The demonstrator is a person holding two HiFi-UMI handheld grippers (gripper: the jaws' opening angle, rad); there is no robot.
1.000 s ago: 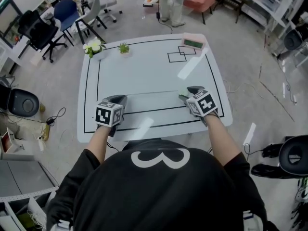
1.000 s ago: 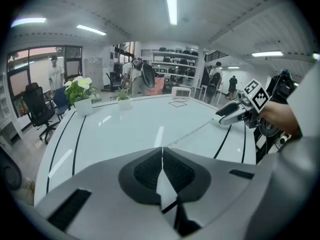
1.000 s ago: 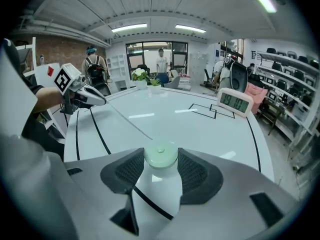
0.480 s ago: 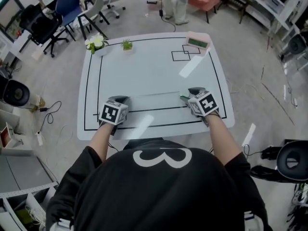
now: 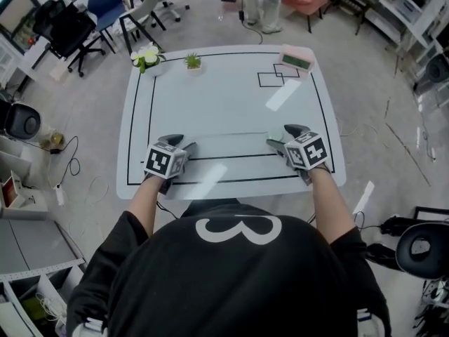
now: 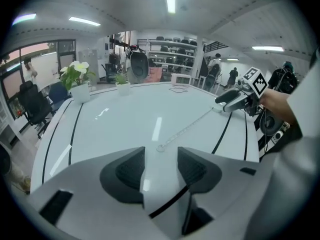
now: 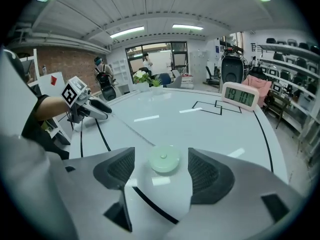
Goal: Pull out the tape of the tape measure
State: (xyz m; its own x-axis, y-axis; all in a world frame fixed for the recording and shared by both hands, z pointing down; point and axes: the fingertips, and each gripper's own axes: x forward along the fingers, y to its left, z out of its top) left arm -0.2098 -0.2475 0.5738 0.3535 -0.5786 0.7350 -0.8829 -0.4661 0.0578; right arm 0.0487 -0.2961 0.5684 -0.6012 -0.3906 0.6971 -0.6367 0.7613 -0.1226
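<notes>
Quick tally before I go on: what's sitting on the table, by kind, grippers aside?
Potted plants: 2, one white-flowered, one small and green
Clock: 1
Tape measure: 1
Total: 4

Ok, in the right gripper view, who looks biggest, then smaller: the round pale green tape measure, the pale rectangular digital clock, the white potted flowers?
1 and 2: pale green round tape measure and pale rectangular digital clock look about alike; the tape measure sits nearest the camera, so no ranking.
3: white potted flowers, smallest.
</notes>
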